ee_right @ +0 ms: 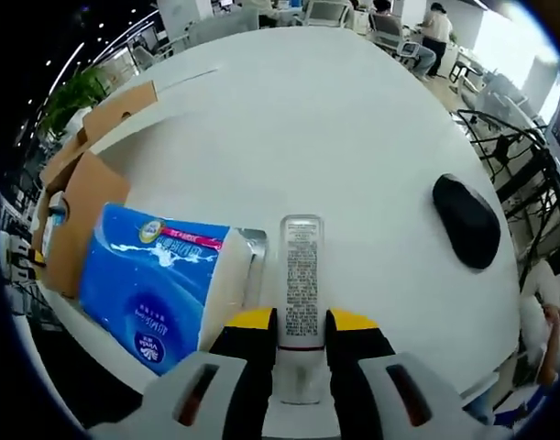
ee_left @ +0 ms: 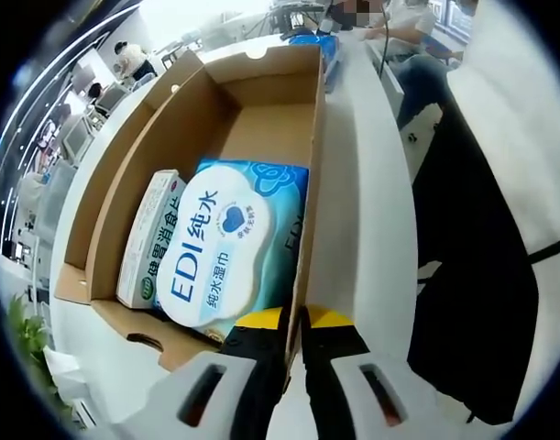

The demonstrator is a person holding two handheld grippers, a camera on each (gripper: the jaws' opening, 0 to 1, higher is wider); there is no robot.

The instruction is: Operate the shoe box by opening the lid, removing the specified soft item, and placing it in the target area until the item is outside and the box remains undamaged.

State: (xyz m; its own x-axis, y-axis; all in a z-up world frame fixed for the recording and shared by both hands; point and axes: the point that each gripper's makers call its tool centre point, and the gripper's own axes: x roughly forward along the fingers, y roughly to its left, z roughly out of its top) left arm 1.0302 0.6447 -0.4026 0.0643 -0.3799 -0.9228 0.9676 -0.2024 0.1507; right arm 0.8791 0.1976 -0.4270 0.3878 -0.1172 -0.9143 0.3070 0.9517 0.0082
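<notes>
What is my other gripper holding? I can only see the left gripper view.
Observer: The right gripper is shut on a white tube.
Child: Is anything next to the tube?
Observer: Yes, a blue pack lies beside it on the white table.
</notes>
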